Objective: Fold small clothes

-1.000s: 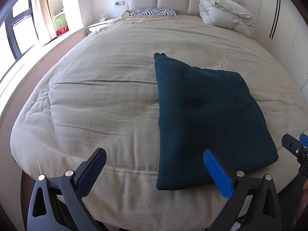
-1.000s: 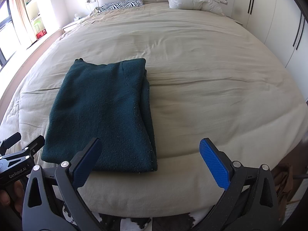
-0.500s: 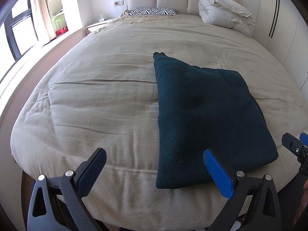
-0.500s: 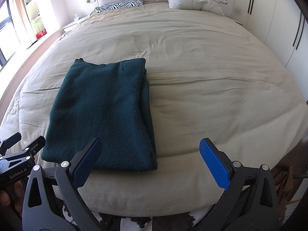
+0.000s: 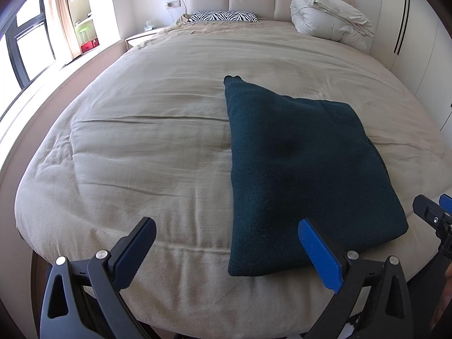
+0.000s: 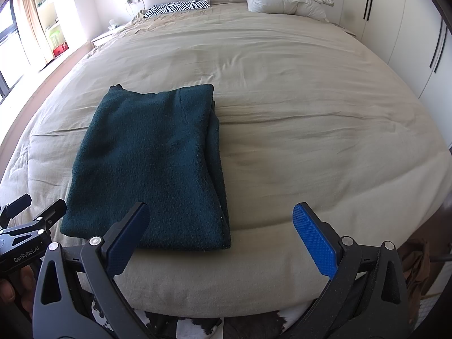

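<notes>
A dark teal fleece garment (image 5: 302, 169) lies folded into a flat rectangle on the beige bed, near the foot edge; it also shows in the right wrist view (image 6: 152, 163). My left gripper (image 5: 226, 234) is open and empty, held back over the foot edge, its right finger over the garment's near edge. My right gripper (image 6: 220, 223) is open and empty, its left finger over the garment's near right corner. Each gripper shows at the side of the other's view: the right one (image 5: 435, 220) and the left one (image 6: 31, 220).
The beige duvet (image 5: 141, 141) covers a large bed. A zebra-print pillow (image 5: 223, 16) and a bundled white duvet (image 5: 330, 22) lie at the headboard. Windows and shelves stand left, white wardrobe doors (image 6: 418, 28) right. A cowhide rug (image 6: 183, 325) lies below the foot.
</notes>
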The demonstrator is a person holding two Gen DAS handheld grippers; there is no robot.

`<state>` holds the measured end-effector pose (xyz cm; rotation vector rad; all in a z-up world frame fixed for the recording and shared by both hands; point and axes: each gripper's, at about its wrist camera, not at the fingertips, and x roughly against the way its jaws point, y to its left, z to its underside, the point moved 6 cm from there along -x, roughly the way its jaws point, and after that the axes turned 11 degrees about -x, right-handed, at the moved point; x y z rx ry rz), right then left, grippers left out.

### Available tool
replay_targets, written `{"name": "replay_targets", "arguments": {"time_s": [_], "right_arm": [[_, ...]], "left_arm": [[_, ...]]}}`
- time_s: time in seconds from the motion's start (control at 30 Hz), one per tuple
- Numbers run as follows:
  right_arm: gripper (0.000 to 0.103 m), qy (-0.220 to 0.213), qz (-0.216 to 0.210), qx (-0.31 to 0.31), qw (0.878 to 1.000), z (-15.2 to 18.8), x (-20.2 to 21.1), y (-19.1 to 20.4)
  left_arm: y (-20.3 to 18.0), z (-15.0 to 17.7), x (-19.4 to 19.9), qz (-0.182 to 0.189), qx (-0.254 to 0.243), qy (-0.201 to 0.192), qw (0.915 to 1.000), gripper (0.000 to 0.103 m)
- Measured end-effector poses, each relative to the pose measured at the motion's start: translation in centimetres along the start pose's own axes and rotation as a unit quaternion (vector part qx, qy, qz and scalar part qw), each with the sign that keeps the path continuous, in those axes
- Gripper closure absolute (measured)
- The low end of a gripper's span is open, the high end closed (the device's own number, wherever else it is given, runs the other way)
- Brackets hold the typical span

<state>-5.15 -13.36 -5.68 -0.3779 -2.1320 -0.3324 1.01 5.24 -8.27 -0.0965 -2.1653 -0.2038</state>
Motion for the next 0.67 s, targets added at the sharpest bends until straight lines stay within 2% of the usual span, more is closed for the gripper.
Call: {"name": "replay_targets", "arguments": {"time_s": [0.67], "right_arm": [[0.000,0.000,0.000,0.000,1.000,0.02,-0.04,-0.11]], "left_arm": [[-0.70,0.05,-0.11,0.009,-0.006,0.002,0.9999,0.000]]}}
